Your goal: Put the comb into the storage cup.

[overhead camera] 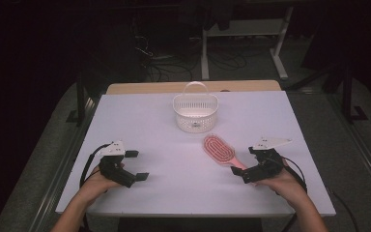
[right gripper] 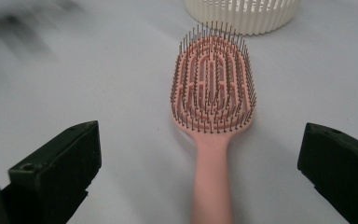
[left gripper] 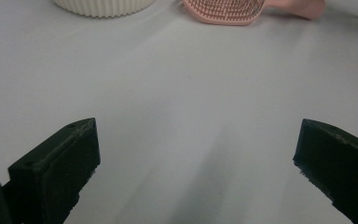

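A pink hairbrush (overhead camera: 218, 150) lies bristles up on the white table (overhead camera: 164, 145), its handle pointing toward my right gripper (overhead camera: 244, 161). In the right gripper view the brush (right gripper: 212, 93) runs up the middle. Its handle lies between the wide-apart jaws of the right gripper (right gripper: 200, 140), and neither pad touches it. A white slatted basket (overhead camera: 195, 113) with a hoop handle stands behind the brush, upright. My left gripper (overhead camera: 136, 165) rests at the table's left front, open over bare table (left gripper: 198, 140), with the brush head (left gripper: 223, 9) and basket base (left gripper: 102, 5) far ahead.
The white tabletop ends close in front of both hands, and its side edges lie just outside each gripper. A wooden strip (overhead camera: 149, 88) runs along the back edge. Beyond it are a dark floor with cables and white desk legs (overhead camera: 205, 53).
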The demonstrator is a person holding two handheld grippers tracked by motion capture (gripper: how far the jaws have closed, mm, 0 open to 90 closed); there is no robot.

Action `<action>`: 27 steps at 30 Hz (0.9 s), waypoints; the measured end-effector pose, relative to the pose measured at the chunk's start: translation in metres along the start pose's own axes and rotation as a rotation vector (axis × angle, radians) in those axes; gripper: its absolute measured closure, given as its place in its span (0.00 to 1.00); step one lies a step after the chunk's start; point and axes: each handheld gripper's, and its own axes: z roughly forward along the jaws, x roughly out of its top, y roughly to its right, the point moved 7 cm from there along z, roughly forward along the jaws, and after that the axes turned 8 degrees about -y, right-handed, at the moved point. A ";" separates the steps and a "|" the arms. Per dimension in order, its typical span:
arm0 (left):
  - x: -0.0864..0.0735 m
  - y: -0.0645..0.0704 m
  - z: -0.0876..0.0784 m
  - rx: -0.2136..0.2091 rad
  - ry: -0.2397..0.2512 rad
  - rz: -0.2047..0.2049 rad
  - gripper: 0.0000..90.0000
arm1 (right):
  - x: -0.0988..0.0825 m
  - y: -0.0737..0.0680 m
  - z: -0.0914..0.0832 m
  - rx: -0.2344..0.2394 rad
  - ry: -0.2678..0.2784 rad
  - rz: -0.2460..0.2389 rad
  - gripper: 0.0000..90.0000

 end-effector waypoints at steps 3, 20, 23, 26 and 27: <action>0.001 0.000 0.000 0.001 0.003 0.000 0.00 | 0.004 0.000 -0.001 -0.001 0.005 -0.005 0.00; -0.001 0.000 0.000 0.005 -0.006 0.006 0.00 | 0.028 0.003 -0.001 -0.019 -0.003 -0.020 0.00; 0.000 0.000 0.000 0.006 -0.003 0.007 0.00 | 0.032 0.002 0.000 -0.012 -0.003 -0.017 0.00; 0.000 0.000 0.000 0.005 0.000 0.002 0.00 | 0.035 0.003 0.001 -0.013 -0.007 -0.022 0.00; 0.000 0.000 0.000 0.005 0.001 0.000 0.00 | 0.036 0.003 0.002 -0.012 -0.007 -0.024 0.00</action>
